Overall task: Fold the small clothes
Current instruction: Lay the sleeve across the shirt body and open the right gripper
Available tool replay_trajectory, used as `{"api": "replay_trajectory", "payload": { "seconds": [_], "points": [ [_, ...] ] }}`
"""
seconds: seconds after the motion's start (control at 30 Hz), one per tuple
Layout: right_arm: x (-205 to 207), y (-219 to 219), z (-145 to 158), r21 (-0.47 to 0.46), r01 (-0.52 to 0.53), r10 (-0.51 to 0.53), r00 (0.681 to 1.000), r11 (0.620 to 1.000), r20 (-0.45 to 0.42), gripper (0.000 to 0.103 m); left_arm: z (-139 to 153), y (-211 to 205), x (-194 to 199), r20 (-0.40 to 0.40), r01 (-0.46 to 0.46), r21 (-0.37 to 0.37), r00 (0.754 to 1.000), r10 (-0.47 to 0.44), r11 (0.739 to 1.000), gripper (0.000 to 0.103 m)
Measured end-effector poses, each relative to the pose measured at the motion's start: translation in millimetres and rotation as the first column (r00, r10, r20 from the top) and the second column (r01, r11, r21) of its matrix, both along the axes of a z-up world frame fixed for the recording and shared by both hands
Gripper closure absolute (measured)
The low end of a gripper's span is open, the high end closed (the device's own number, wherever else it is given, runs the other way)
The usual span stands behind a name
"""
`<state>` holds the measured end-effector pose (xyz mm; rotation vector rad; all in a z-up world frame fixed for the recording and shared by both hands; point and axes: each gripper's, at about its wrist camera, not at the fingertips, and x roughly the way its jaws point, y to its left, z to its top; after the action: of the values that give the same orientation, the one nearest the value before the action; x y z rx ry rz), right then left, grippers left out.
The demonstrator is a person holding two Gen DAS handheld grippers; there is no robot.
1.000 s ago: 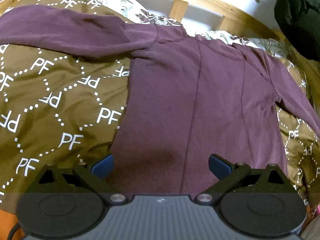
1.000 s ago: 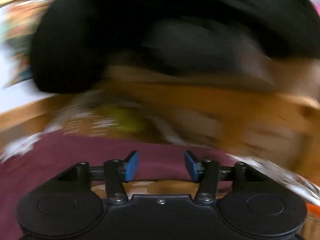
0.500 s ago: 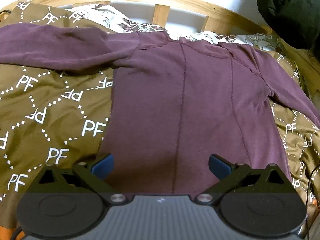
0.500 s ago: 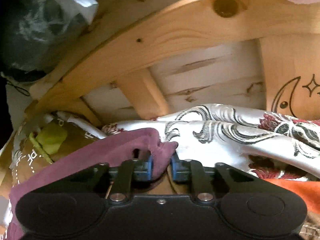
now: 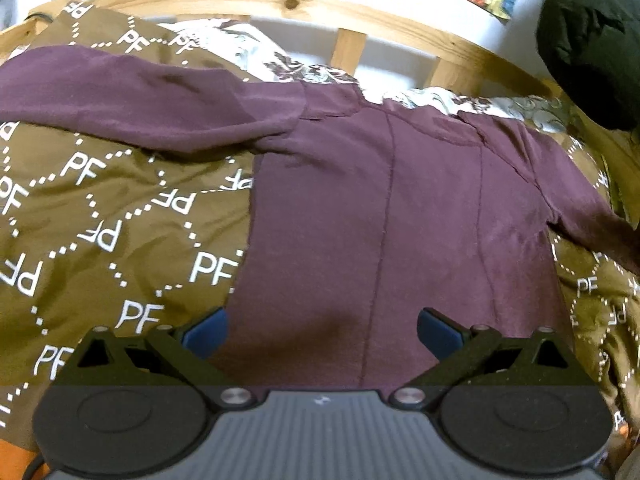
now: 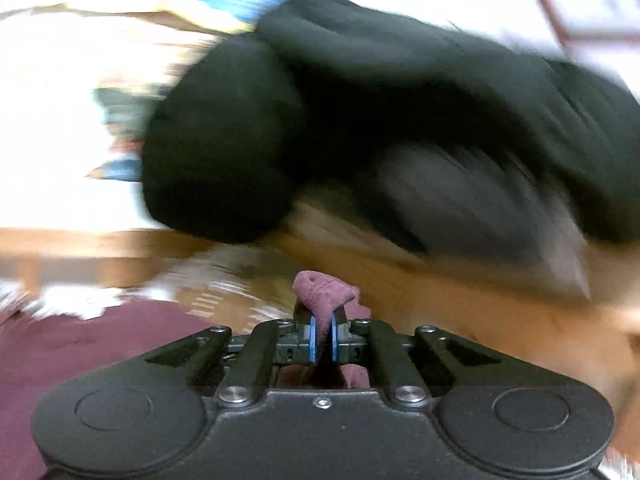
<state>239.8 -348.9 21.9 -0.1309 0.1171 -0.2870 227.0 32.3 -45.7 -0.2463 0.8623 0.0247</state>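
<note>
A maroon long-sleeved shirt (image 5: 380,216) lies spread flat on a brown bedspread (image 5: 100,216) printed with white "PF". Its left sleeve (image 5: 132,100) stretches out to the left. Its right sleeve (image 5: 592,224) runs off to the right. My left gripper (image 5: 322,330) is open and empty, hovering over the shirt's lower hem. My right gripper (image 6: 323,338) is shut on a bunched piece of the maroon sleeve (image 6: 324,290), lifted off the bed. More of the shirt (image 6: 80,352) shows lower left in the blurred right wrist view.
A wooden slatted headboard (image 5: 348,44) runs along the far side. A patterned white sheet (image 5: 304,70) shows above the shirt. A black padded garment (image 5: 592,40) sits at the upper right and also fills the right wrist view (image 6: 360,120).
My right gripper has closed on the sleeve end and swung away from the headboard with it. My left gripper has stayed open over the hem, shifting only slightly.
</note>
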Motion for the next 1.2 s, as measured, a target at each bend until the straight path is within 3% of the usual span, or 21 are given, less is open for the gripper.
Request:
{"api": "replay_trajectory", "payload": {
  "seconds": [0.1,0.27,0.63,0.87,0.97,1.13,1.2],
  "points": [
    [-3.1,51.3,-3.0,-0.133,-0.171,0.172,0.985,0.976,-0.004,0.097,1.2,8.3,1.2,-0.004,-0.031,-0.032,1.0,0.031,0.999,0.001],
    [-33.2,121.1,-21.4,-0.31,-0.428,0.427,0.901,0.849,-0.076,0.097,0.4,20.7,3.8,-0.022,-0.082,-0.07,0.996,0.081,0.994,0.001],
    [-49.5,165.9,-53.9,-0.315,-0.656,0.59,0.755,0.686,-0.287,0.097,-2.6,29.5,6.3,-0.042,-0.127,-0.098,0.992,0.123,0.987,0.001],
    [-59.5,180.8,-75.4,-0.265,-0.787,0.663,0.614,0.557,-0.429,0.095,-1.1,30.6,6.1,-0.022,-0.117,-0.113,0.993,0.115,0.987,0.001],
    [-64.5,185.8,-83.1,-0.217,-0.848,0.691,0.523,0.484,-0.499,0.083,-1.2,30.2,6.5,-0.02,-0.113,-0.106,0.994,0.111,0.988,0.001],
    [-76.2,187.3,-85.2,-0.092,-0.927,0.762,0.352,0.363,-0.543,0.032,-1.5,30.9,6.9,-0.022,-0.114,-0.107,0.993,0.112,0.988,0.001],
    [-82.1,186.9,-82.4,-0.032,-0.956,0.796,0.262,0.293,-0.545,0.024,-1.7,31.7,7.3,-0.024,-0.115,-0.109,0.993,0.113,0.987,0.001]
  ]
}}
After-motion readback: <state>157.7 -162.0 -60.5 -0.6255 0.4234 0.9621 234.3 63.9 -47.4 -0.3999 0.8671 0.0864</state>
